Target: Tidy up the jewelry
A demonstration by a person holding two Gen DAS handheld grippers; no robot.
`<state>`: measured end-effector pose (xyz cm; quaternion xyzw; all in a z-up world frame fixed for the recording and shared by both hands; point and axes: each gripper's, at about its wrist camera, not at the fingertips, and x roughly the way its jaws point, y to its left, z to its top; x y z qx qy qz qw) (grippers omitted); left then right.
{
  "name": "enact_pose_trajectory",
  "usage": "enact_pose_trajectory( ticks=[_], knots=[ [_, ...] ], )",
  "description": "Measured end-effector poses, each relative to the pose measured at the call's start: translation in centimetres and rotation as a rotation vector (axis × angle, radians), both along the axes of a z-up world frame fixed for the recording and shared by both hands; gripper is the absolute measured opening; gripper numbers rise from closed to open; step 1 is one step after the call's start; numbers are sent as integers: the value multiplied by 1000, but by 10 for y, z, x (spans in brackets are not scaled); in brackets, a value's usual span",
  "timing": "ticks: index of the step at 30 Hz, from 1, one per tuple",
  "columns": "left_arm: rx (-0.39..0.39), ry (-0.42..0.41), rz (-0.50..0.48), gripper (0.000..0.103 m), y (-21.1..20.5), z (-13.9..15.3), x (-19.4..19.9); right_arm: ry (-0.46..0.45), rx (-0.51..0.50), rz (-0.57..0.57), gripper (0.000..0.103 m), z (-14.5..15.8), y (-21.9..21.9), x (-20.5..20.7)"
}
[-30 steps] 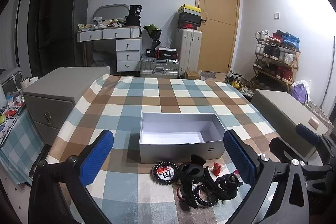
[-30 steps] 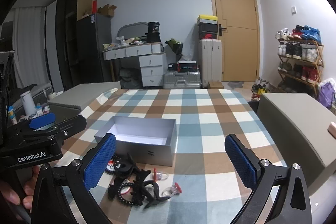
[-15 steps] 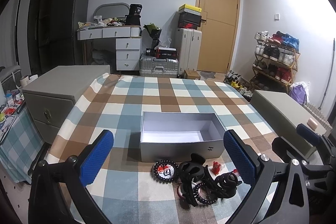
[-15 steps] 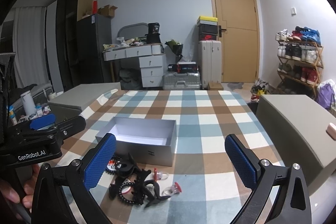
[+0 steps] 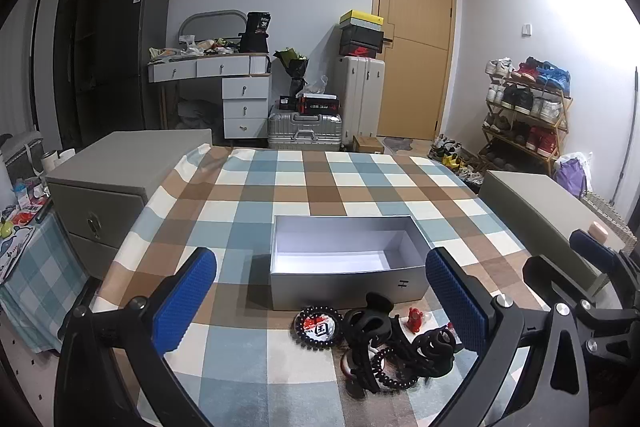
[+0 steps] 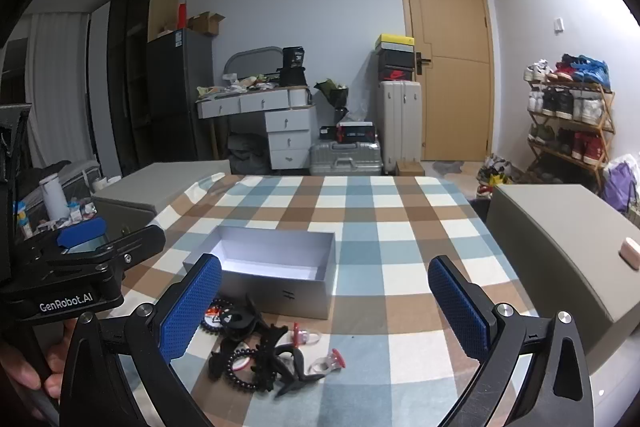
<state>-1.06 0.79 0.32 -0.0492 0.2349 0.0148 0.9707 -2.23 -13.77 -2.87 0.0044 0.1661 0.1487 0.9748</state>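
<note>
Both grippers hang above the near edge of the checked table (image 5: 360, 183), and neither has anything in it. The left gripper (image 5: 320, 301) stands wide, blue pads far apart; the right gripper (image 6: 325, 301) is just as wide and just as empty.

The jewelry pile (image 5: 384, 343) lies on the cloth just in front of the grey box (image 5: 344, 259), on the near side of its front wall, apart from it by a thin strip of cloth. The box itself looks bare inside, so the sorting seems hardly begun.

Now the relation that matters. From the left wrist view the pile sits low and right of centre, running under the right-hand pad. From the right wrist view the same pile (image 6: 260, 351) sits low and left of centre, by the left-hand pad. So it lies between the two tools, roughly even for reach, with its long axis running side to side along the box front.

The beaded disc (image 5: 318, 327) is the leftmost piece, likely the left's pick. The clear clips with red tips (image 6: 326, 361) lie at the right end, closer to the right.
</note>
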Motion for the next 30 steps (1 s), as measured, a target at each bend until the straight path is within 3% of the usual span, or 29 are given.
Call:
enact_pose_trajectory(
  ticks=[30],
  knots=[
    [10,38,-35,102,-5,-11,9,29,34,16,103,-14,-14,9]
  ],
)
